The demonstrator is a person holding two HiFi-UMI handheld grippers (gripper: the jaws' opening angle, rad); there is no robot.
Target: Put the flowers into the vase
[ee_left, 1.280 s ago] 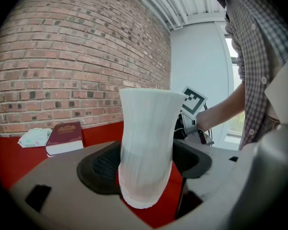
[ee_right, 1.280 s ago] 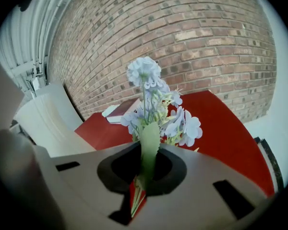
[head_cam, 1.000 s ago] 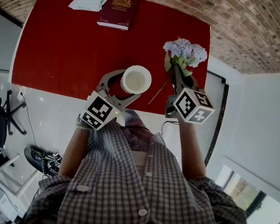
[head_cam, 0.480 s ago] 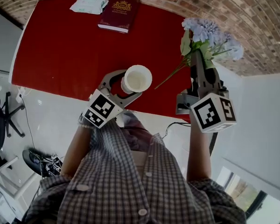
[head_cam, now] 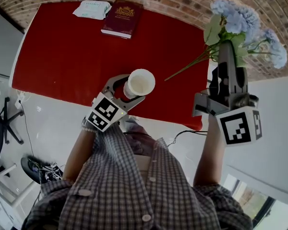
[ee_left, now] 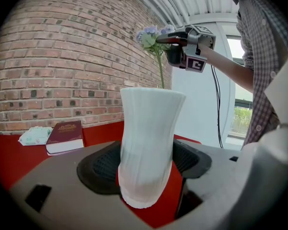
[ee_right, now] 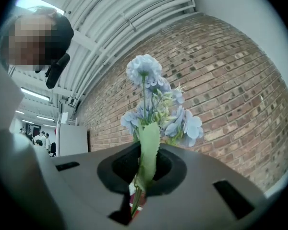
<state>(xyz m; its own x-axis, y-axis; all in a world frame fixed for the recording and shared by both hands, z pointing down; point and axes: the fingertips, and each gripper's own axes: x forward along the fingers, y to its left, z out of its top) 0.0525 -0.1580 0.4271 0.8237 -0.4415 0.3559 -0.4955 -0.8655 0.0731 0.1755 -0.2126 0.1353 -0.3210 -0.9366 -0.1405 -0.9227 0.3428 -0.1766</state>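
Left tongs [head_cam: 128, 89] sit low centre in the head view, jaws pressed on either side of the vase [head_cam: 140, 83], which seems to stand upright on the red table [head_cam: 62, 51] by its near edge, with nothing in its mouth. Right tongs [head_cam: 226, 49], at the right of the frame, are squeezed tight on the flowers [head_cam: 245, 20] just under the heads. The blooms lie at upper right, and the stems [head_cam: 185, 72] trail down-left toward the vase, ends well apart from its rim. The flowers are not yet in.

To do this well, I judge the clamp on the vase should hold firm while the bunch is tipped so the stems point down. Bring the cut ends over the mouth, lower them straight, and let go only once they bear on the inside. A stem snagging the rim could tip the vase.

Farther off, a book [head_cam: 122, 17] and a pack [head_cam: 91, 8] lie at upper left, out of the way.
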